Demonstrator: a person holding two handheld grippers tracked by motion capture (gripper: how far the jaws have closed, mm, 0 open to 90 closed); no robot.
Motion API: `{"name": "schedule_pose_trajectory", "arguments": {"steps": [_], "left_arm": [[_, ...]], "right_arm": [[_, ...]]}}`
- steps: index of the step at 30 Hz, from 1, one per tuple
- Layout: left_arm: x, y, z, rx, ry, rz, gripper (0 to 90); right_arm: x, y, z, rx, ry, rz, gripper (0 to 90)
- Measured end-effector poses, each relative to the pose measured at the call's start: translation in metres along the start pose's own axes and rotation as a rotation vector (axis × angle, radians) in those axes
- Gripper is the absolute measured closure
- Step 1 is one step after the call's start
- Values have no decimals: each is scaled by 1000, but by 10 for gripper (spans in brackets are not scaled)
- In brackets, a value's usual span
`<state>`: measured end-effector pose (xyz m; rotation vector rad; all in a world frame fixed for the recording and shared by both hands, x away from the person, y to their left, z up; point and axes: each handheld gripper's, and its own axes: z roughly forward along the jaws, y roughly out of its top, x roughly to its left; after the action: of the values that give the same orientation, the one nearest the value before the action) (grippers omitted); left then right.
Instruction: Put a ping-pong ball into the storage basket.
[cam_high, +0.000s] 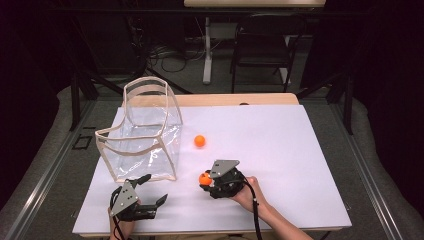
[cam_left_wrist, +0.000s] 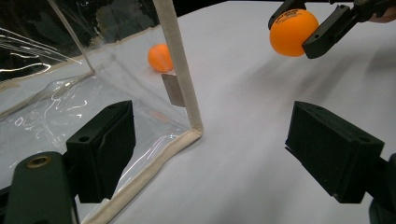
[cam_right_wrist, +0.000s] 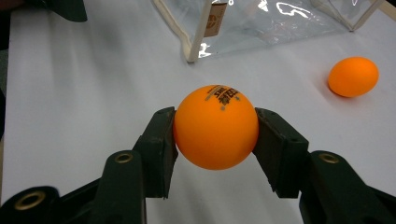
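1. High view: my right gripper (cam_high: 204, 179) pinches an orange ball (cam_high: 203, 178) just off the white table (cam_high: 280, 150), near the clear bag (cam_high: 142, 135); my left gripper (cam_high: 152, 191) rests with its jaws spread.
2. Left gripper view: its spread jaws straddle the bag's corner, so the cloth-edged rim may block entry.
3. Right gripper view: the ball looks light, hard and slick, so I grip across its widest part. A second ball (cam_right_wrist: 353, 76) lies apart.
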<state>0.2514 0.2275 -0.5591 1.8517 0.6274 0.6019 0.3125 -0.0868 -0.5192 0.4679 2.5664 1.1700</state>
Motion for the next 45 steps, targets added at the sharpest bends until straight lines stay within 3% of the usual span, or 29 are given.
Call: {"name": "schedule_pose_trajectory", "arguments": {"steps": [45], "left_arm": [[0, 0, -1, -17, -8, -9, 157]], "right_arm": [[-28, 9, -22, -81, -67, 42, 505]]}}
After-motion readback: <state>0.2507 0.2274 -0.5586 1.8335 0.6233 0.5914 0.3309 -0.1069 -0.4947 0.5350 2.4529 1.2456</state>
